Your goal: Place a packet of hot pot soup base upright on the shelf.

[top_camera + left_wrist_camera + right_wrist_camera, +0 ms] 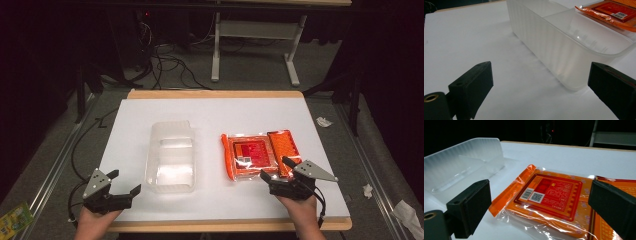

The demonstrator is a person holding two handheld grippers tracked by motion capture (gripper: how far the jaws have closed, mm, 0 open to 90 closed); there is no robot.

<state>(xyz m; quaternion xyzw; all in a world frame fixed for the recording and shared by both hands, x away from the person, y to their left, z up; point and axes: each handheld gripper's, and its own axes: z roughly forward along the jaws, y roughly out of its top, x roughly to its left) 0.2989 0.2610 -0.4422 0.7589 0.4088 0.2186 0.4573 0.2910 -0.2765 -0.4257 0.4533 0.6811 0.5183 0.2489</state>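
At the near edge of the white table (210, 107), the left gripper (123, 183) sits with its jaws spread wide and nothing in them. The right gripper (278, 168) is spread wide too, right at the near end of the orange packet (255, 154). The packet lies flat, just beside a clear plastic box (171, 156). Farther back, black cables (167, 62) lie on the floor near grey table legs (216, 45).
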